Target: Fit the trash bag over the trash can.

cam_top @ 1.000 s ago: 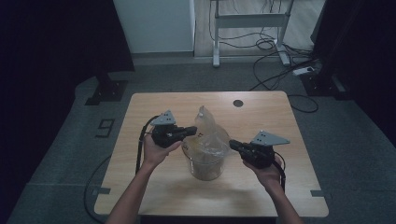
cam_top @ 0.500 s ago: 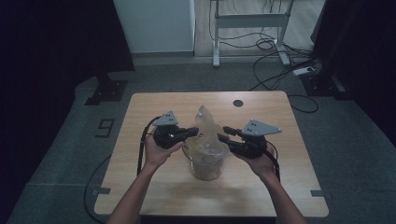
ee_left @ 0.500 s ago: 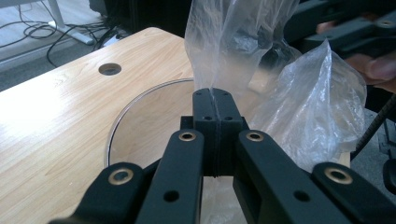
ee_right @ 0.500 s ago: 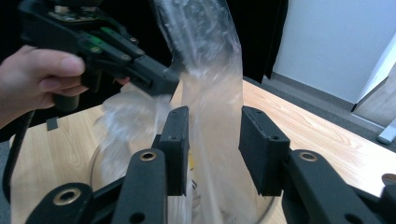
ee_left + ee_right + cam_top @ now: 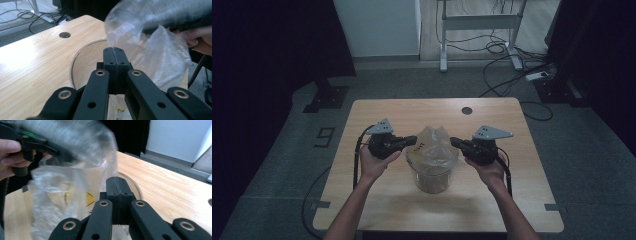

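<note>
Step in hand: both grippers, left gripper [image 5: 412, 141] and right gripper [image 5: 454, 142], jaws closed pinching the crumpled clear plastic bag [image 5: 432, 150] at 9 and 3 o'clock, the right jaws having just closed. Next, probably: spread the bag's mouth over the round clear glass jar [image 5: 431, 176].

plastic bag [image 5: 160, 22] smeared by motion blur, glass container [image 5: 82, 62] half hidden behind it

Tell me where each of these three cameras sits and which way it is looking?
High view: above the person's side, looking forward and down on the table; both forearms, left gripper and right gripper show.
Left gripper view: rides the left gripper, looking along its shut jaws at the plastic bag over the glass container.
Right gripper view: rides the right gripper, facing the bag from the opposite side.
Both gripper views share the bag, and each shows the other hand.
</note>
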Demonstrator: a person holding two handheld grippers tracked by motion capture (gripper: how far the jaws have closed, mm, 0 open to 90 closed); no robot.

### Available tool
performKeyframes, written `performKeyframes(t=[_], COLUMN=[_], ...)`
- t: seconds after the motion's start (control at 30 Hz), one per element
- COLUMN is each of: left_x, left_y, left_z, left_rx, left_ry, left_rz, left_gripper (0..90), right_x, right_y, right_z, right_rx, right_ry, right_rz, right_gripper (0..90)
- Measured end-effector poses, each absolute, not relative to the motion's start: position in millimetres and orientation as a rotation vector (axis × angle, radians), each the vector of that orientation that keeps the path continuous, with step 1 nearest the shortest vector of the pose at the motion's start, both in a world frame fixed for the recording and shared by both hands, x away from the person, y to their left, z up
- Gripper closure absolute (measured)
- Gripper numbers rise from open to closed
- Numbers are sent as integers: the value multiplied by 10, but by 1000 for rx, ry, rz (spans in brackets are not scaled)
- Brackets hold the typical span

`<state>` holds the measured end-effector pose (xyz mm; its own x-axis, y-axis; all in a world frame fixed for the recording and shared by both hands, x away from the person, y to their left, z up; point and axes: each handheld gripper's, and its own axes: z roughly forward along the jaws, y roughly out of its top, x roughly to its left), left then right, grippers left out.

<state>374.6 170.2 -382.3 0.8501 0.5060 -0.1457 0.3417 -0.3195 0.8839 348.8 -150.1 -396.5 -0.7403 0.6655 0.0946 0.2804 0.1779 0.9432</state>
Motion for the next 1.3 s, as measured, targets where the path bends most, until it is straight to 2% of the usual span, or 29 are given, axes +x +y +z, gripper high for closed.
performKeyframes(t=[0.37, 0.57, 0.83, 1.3], left_x=[3877, 3897, 3931, 4076], left_y=[1852, 1912, 1972, 1994], left_z=[-3957, -3986, -4048, -4246], left_rx=[1942, 1930, 1906, 1928], left_ry=[682, 676, 696, 786], left_rz=[157, 196, 234, 214], left_gripper=[900, 900, 900, 900], right_x=[3650, 3737, 3730, 3888], right_y=[-1618, -1651, -1630, -1533], right_z=[-4100, -4193, -4194, -4375], right_rx=[991, 1041, 1010, 1054], right_ry=[2111, 2084, 2061, 2060], right_rz=[1541, 1530, 1496, 1404], right_gripper=[896, 896, 896, 896])
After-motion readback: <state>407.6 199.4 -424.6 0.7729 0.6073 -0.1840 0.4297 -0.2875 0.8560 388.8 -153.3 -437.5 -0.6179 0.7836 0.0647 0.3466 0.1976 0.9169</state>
